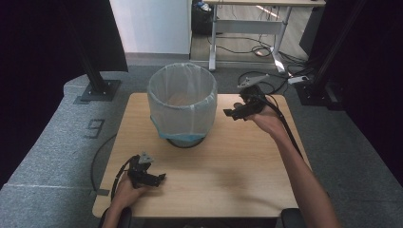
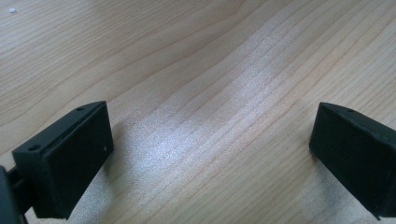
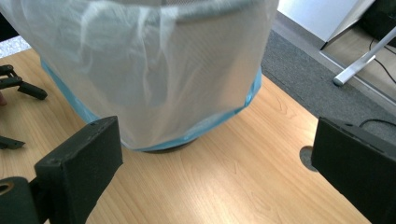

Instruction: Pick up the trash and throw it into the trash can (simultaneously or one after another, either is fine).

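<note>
One bin: the bin [image 1: 182,105] with a white liner stands near the table's [image 1: 237,156] far edge, left of middle.
Right gripper: the right gripper [image 1: 231,113] hangs just beside the bin, jaws spread, empty.
Left gripper: the left gripper [image 1: 160,178] sits low by the near left corner, jaws spread, empty.

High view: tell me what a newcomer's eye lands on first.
First, the bin lined with a white bag over a blue one, standing at the far middle of the wooden table. Next, the right claw, open and raised just right of the bin, pointing at it. The left claw rests open near the table's front left corner.
</note>
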Motion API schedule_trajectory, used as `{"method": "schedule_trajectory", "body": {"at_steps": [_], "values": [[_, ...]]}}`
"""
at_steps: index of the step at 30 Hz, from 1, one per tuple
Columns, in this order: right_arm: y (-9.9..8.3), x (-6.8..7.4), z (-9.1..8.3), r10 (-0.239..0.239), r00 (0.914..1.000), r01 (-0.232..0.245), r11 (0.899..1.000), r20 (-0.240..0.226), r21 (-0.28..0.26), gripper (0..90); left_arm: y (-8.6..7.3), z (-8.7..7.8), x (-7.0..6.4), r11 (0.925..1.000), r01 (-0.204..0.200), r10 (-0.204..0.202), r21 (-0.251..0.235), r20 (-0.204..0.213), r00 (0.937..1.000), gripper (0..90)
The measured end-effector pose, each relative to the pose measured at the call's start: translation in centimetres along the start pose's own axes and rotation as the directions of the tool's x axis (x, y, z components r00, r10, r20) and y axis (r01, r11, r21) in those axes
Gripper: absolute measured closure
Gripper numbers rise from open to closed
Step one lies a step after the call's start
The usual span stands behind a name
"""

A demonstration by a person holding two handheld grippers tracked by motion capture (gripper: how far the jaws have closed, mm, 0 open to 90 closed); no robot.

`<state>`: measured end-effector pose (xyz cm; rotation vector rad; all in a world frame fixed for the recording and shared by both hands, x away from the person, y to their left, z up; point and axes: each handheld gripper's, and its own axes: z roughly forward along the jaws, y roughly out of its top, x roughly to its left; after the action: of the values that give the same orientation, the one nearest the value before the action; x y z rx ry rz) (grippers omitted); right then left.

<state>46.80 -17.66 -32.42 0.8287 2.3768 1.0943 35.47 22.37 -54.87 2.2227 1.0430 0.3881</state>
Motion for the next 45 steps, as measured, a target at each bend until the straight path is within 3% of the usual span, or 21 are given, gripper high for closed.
{"method": "schedule_trajectory", "body": {"at_steps": [16, 32, 45], "values": [[-4.9, -1.0, -1.2, 0.039, 0.9987, -0.038, 0.999, 0.034, -0.015, 1.8, 0.0, 0.0, 0.0, 1.0, 0.0, 0.0, 0.0, 0.0, 1.0, 0.0], [-11.5, -1.3, -0.8, 0.093, 0.9934, -0.093, 0.996, 0.067, -0.003, 2.3, 0.0, 0.0, 0.0, 1.0, 0.0, 0.0, 0.001, -0.001, 1.0, 0.0], [-16.5, -0.8, 0.3, 0.106, 0.9886, -0.111, 0.993, 0.106, 0.036, 2.4, 0.0, 0.0, 0.0, 1.0, -0.001, 0.001, 0.002, 0.0, 1.0, 0.0]]}}
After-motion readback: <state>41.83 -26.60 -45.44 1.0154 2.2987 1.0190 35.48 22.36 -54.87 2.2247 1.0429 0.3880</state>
